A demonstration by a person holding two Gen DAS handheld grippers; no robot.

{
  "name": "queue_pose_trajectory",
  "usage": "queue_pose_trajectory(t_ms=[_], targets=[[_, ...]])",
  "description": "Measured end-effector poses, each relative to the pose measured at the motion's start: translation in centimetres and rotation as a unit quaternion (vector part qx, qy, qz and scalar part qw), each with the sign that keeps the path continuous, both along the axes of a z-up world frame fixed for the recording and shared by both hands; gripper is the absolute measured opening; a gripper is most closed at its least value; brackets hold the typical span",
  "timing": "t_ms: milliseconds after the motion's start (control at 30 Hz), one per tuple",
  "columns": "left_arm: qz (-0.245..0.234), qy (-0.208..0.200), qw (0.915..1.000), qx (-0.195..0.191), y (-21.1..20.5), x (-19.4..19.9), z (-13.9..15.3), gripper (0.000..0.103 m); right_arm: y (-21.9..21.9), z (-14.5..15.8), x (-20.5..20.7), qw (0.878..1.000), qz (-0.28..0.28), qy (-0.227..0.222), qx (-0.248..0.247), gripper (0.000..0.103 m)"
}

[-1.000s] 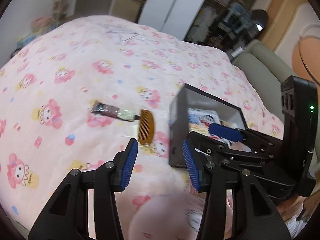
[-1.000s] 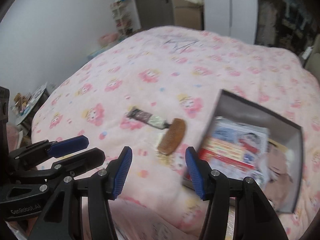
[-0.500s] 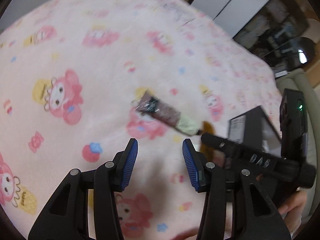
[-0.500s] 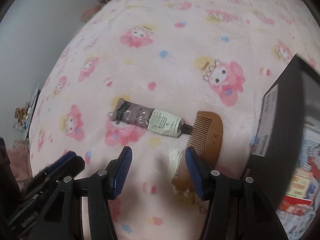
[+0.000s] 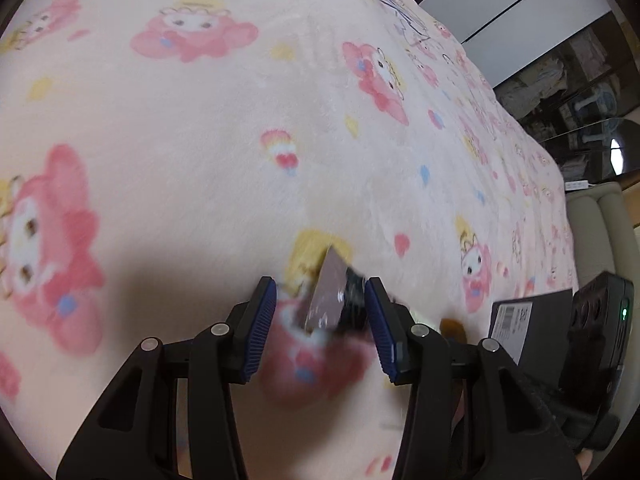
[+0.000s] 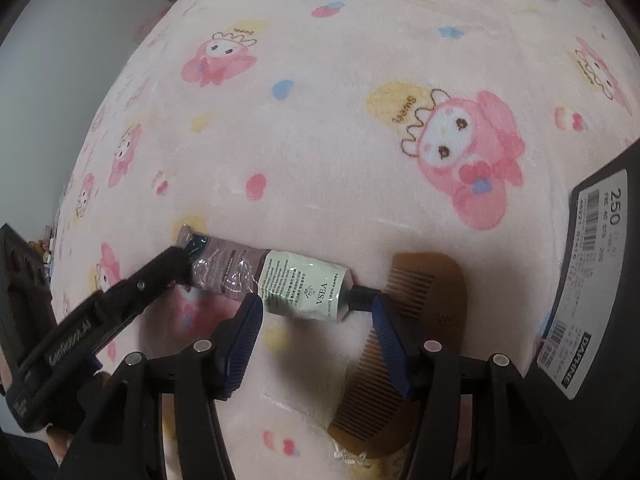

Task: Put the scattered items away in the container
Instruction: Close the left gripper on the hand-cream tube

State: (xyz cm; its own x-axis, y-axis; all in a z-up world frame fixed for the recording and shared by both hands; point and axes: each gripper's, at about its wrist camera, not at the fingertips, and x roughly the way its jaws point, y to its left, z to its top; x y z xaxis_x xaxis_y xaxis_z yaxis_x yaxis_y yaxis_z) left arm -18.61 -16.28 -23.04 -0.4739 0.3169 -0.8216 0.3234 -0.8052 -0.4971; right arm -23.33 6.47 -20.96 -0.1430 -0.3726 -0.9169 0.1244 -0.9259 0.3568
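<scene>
left wrist: left gripper [image 5: 320, 316] wide open, straddling crimped end of brown-and-green cream tube [image 6: 272, 280], no grip | right wrist: right gripper [image 6: 318, 336] open, empty, lower centre; brown wooden comb [image 6: 404, 320] beside tube on pink blanket [image 6: 320, 140] | black box [image 6: 592, 280] right edge | both items left

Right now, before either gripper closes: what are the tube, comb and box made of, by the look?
Tube: soft plastic or laminate, glossy; it shows creases and glare, with a hard black cap.
Comb: probably wood, matte brown, with evenly cut teeth; moulded resin can't be ruled out.
Box: likely cardboard, matte dark grey, with a white printed barcode label stuck on its side.
</scene>
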Motion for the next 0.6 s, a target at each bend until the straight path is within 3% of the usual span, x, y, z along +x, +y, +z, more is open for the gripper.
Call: queue_pose_trajectory(t_ms=[67, 100, 133, 233, 433, 600], targets=[[-0.009, -0.005, 0.9999, 0.012, 0.4, -0.4, -0.5, 0.046, -0.2, -0.2, -0.3, 1.0, 0.0, 0.001, 0.005, 0.059], [-0.017, -0.007, 0.9996, 0.022, 0.7, -0.5, -0.7, 0.036, -0.2, -0.5, -0.4, 1.0, 0.0, 0.001, 0.004, 0.061], [-0.021, -0.007, 0.9993, 0.03, 1.0, -0.2, -0.7, 0.034, -0.3, -0.7, -0.5, 1.0, -0.001, -0.001, -0.002, 0.066], [-0.011, 0.009, 0.9992, 0.038, 1.2, 1.4, 0.1, 0.028, -0.2, -1.0, -0.7, 0.999, -0.001, -0.008, -0.035, 0.067], [0.025, 0.047, 0.9961, 0.071, -0.7, 8.6, 2.9, 0.013, -0.8, 1.2, 1.8, 0.996, 0.045, -0.012, -0.077, 0.06], [0.051, 0.039, 0.9951, 0.075, -2.4, 14.5, 2.6, 0.013, -1.8, 3.2, 4.4, 0.996, 0.077, 0.033, -0.043, 0.06]])
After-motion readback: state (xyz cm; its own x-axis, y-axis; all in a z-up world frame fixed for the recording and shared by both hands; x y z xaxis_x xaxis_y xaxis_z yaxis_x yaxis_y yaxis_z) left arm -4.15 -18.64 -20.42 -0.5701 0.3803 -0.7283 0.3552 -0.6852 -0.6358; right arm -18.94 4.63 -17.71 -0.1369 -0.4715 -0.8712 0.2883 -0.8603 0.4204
